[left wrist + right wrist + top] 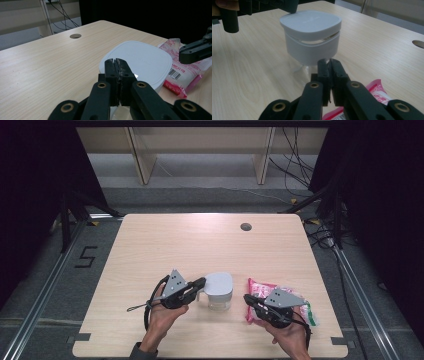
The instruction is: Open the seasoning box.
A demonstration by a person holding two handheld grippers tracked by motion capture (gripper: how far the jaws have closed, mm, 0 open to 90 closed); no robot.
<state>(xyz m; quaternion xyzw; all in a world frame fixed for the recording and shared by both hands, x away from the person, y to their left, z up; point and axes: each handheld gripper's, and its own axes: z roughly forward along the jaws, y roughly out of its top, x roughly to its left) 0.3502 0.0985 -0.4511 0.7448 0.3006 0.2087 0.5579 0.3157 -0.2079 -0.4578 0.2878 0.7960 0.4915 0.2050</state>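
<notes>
Hand-held gripper [329, 62] jaws together, empty, over pink packet [377, 96], near container [310, 37].

Matt plastic lid [310, 22] on pale wood-grain table [200, 245] (glossy packet [180, 72] beside).

My right claw [329, 62] has its jaws pressed together with nothing between them. Just past the tips stands a grey lidded container [312, 37] on the pale wood worktop [257, 75]. A pink packet [379, 96] lies beneath my claw.
</notes>
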